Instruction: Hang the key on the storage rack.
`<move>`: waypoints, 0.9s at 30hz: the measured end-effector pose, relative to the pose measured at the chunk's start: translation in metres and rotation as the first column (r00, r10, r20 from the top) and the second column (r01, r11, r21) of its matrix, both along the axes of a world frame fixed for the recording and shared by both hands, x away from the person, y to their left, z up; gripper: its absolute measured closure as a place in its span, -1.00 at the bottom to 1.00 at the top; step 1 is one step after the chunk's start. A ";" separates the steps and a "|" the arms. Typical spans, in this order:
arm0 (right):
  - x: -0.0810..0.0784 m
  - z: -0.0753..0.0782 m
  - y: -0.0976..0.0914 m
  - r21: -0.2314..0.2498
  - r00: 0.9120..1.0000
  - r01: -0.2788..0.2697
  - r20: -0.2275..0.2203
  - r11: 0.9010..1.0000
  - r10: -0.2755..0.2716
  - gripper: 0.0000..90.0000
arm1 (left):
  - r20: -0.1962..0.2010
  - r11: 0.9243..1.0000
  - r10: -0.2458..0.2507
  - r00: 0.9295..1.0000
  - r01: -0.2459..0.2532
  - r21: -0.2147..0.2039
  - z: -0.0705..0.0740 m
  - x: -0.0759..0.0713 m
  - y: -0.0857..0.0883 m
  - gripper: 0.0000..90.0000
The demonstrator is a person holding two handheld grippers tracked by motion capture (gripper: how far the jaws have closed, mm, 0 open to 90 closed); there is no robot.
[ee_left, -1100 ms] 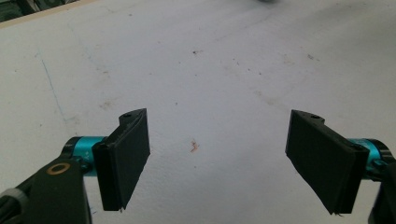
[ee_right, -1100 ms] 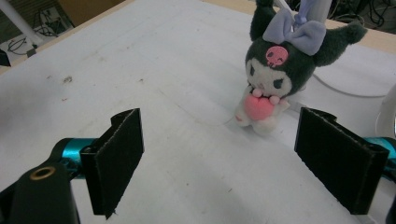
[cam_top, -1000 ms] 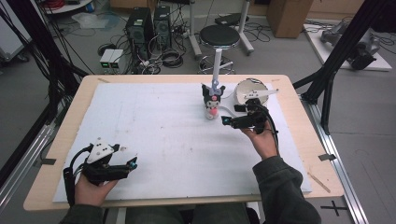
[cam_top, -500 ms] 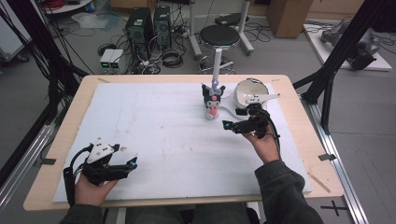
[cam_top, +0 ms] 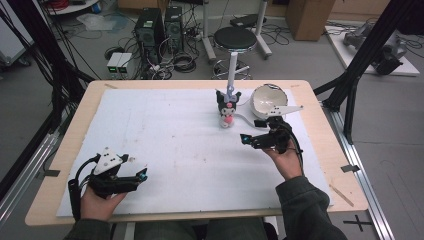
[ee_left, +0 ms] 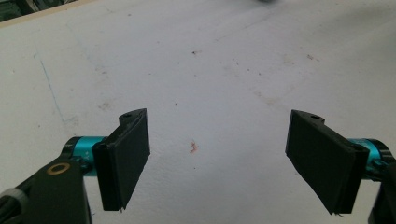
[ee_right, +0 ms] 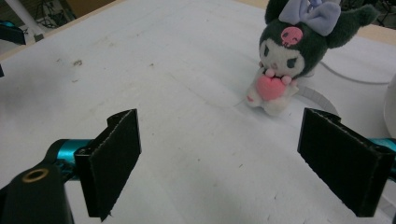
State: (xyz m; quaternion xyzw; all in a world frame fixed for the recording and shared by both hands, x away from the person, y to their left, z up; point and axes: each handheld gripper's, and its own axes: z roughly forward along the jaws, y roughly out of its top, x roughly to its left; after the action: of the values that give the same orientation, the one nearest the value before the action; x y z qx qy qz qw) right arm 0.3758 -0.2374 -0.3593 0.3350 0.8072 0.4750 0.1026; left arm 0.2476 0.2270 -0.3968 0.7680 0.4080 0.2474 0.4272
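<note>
A small black and white plush toy with a lilac bow and a pink heart stands upright on the white mat, at the back right of centre. My right gripper hovers open just in front and to the right of it, touching nothing. In the right gripper view the plush toy stands beyond the wide-apart jaws of the right gripper, off to the right. My left gripper rests open at the near left of the mat. The left gripper has only bare mat between its pads.
A white bowl sits behind my right hand, near the table's back right edge. A thin white strap lies on the mat beside the plush. The wooden table edge frames the mat; a stool and computers stand beyond.
My right gripper has drawn back a little from the plush toy, toward the near side. The left hand and the plush have not moved.
</note>
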 end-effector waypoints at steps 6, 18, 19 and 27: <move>-0.004 -0.006 -0.005 0.003 1.000 0.006 -0.003 1.000 -0.006 -0.73 | 0.001 1.000 0.001 1.000 -0.001 -0.001 0.000 -0.001 0.000 -0.51; -0.014 -0.014 -0.012 -0.007 1.000 0.011 0.003 1.000 -0.011 -0.73 | 0.000 1.000 0.001 1.000 -0.001 -0.005 0.001 -0.001 0.000 -0.51; -0.014 -0.015 -0.013 -0.011 1.000 0.010 0.010 1.000 -0.010 -0.73 | -0.001 1.000 0.000 1.000 0.000 -0.007 0.001 -0.001 0.000 -0.51; -0.021 -0.021 -0.016 -0.025 1.000 0.011 0.010 1.000 -0.011 -0.73 | 0.002 1.000 0.000 1.000 0.000 -0.007 0.001 -0.002 0.000 -0.51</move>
State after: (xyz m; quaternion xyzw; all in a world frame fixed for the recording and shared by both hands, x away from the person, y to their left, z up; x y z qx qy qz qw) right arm 0.3546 -0.2532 -0.3806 0.3357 0.8108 0.4659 0.1136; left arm 0.2457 0.2267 -0.3957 0.7662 0.4083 0.2468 0.4306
